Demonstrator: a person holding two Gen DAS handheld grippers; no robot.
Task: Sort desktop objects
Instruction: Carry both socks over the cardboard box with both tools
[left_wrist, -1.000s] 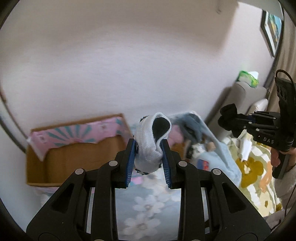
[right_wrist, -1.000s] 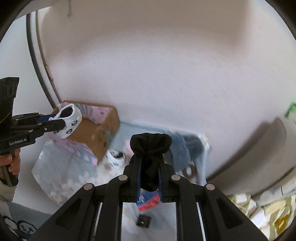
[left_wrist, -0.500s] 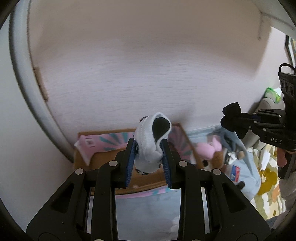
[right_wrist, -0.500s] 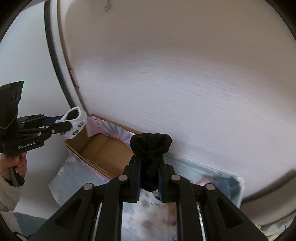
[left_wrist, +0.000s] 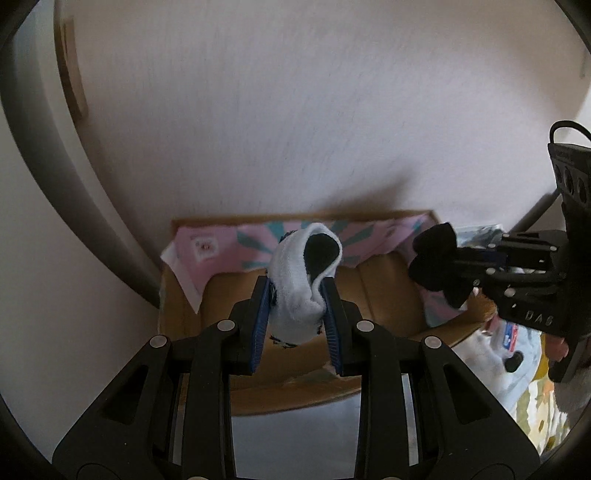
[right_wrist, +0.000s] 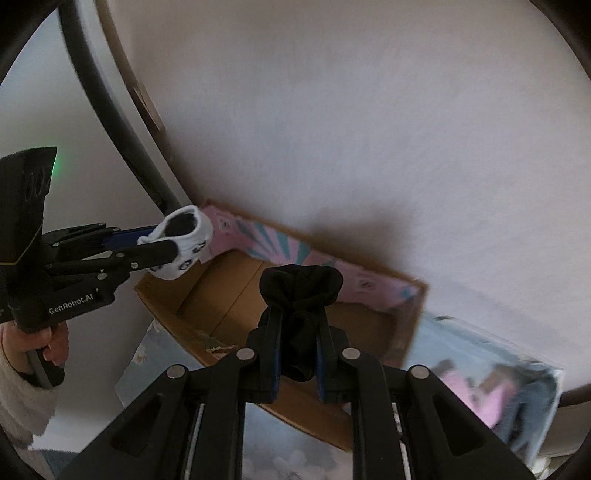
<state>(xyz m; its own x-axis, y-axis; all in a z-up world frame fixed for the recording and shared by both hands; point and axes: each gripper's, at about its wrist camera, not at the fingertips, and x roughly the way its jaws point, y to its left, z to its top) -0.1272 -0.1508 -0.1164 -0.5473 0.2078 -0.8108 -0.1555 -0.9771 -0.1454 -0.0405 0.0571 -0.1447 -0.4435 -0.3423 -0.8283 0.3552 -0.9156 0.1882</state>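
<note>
The white sock (left_wrist: 299, 291) with panda prints is clamped in my left gripper (left_wrist: 297, 317) at centre frame, over the open cardboard box (left_wrist: 384, 291); my right gripper (right_wrist: 298, 354) pinches a bunched black sock (right_wrist: 299, 291).

Mounted on each hand-held gripper, looking forward and down, close above the cardboard box (left_wrist: 373, 291) (right_wrist: 229, 295). Shared: box, wall (left_wrist: 295, 110) (right_wrist: 332, 129), opposite gripper.

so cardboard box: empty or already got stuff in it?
Looks empty: cardboard box shows bare brown floor; the near part is hidden by the grippers.
</note>
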